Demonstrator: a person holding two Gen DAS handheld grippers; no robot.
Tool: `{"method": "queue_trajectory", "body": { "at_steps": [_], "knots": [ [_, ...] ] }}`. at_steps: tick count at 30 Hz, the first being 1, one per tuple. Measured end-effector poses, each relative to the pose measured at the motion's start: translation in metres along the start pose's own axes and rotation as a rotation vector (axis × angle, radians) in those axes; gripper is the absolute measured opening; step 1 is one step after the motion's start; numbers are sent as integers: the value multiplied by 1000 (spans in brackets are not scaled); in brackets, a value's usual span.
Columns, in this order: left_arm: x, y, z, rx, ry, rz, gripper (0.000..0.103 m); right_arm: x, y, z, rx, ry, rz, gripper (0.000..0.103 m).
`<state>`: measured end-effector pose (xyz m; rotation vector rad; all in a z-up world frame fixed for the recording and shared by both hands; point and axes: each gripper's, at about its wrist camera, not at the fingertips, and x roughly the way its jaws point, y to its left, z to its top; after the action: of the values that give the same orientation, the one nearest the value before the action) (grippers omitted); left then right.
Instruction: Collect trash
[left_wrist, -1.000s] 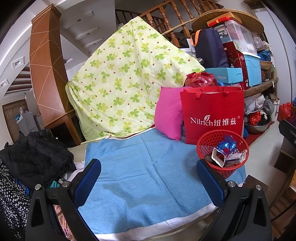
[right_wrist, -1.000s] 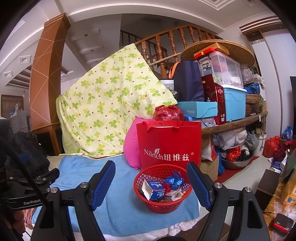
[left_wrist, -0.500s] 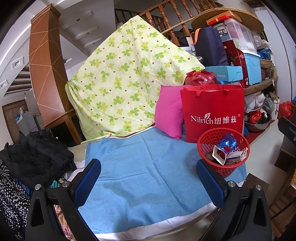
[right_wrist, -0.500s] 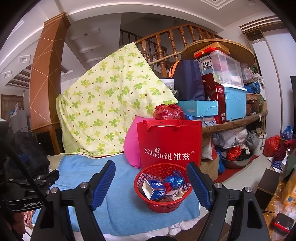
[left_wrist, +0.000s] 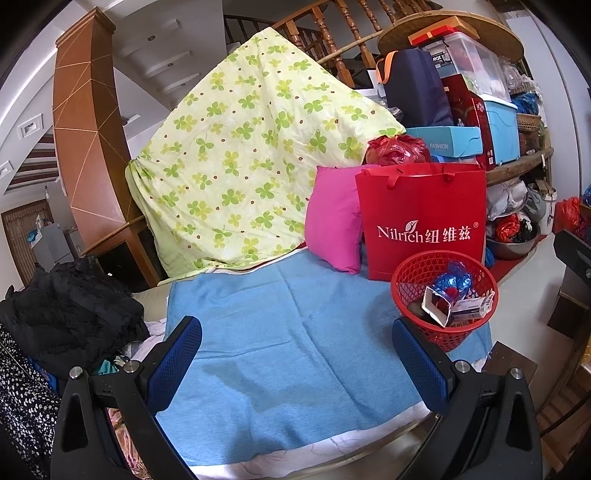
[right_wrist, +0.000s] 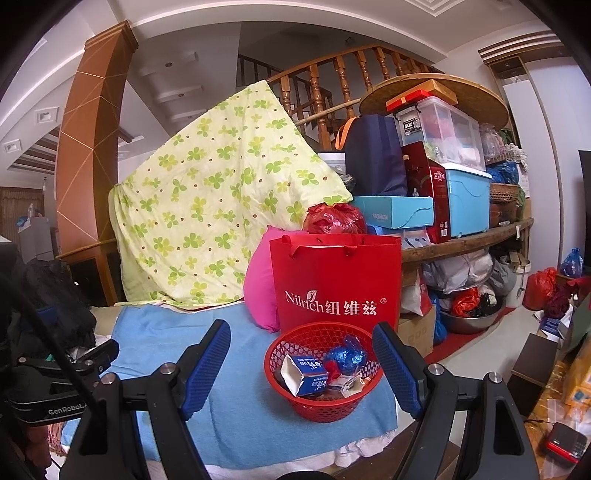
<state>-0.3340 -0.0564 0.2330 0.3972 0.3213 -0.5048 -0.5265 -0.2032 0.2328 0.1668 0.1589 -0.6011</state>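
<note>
Both the left gripper (left_wrist: 295, 354) and the right gripper (right_wrist: 301, 354) stand wide apart, empty, over the blue cloth (left_wrist: 288, 332). Just beyond, the red basket (right_wrist: 295, 339) already holds a carton (right_wrist: 304, 378), a blue wrapper (right_wrist: 347, 356) and other scraps. No loose trash shows, though clutter may hide some; collecting seems finished, so next comes a check. A red bag (right_wrist: 332, 280) stands behind.

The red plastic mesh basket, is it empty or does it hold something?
Not empty: the red plastic mesh basket holds a blue-and-white carton and a crumpled blue wrapper.
</note>
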Motion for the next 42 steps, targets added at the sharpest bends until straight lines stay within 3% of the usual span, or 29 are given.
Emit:
{"method": "queue_trajectory", "body": {
  "at_steps": [13,29,42],
  "knots": [
    [10,-6,1,8,9,-18,102,14,-11,-1,-18,11,-9,82],
    [51,-18,18,29,23,-76,102,53,-14,16,-27,56,-78,82],
    [76,-32,15,50,63,-99,102,76,-17,9,-26,103,-88,82]
  ]
}}
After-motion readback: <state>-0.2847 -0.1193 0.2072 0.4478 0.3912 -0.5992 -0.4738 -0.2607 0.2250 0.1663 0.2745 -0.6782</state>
